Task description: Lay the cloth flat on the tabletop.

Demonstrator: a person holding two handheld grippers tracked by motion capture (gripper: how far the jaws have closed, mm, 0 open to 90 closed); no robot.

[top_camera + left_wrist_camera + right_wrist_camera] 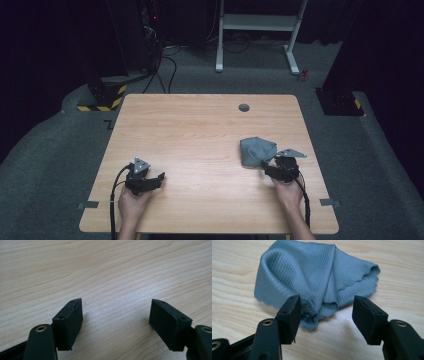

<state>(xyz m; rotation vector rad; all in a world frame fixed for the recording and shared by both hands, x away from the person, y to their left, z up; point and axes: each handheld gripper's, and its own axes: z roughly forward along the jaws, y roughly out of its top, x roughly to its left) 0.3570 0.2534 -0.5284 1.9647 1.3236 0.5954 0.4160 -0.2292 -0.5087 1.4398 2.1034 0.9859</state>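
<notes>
- At the near edge of the table (210,210), my left gripper (116,320) rests idle, jaws spread wide over bare wood.
- Near the right side, my right gripper (325,315) stands with jaws released and nothing pressed between them, a fold of the grey cloth (312,282) just at their tips.
- Beyond them the cloth lies crumpled, half folded; I judge the next move calls for regrasping an edge to fold it.

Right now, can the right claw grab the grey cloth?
Probably yes. The right claw is open, and the grey cloth lies bunched right in front of it on the table, its near edge between the jaws.
</notes>
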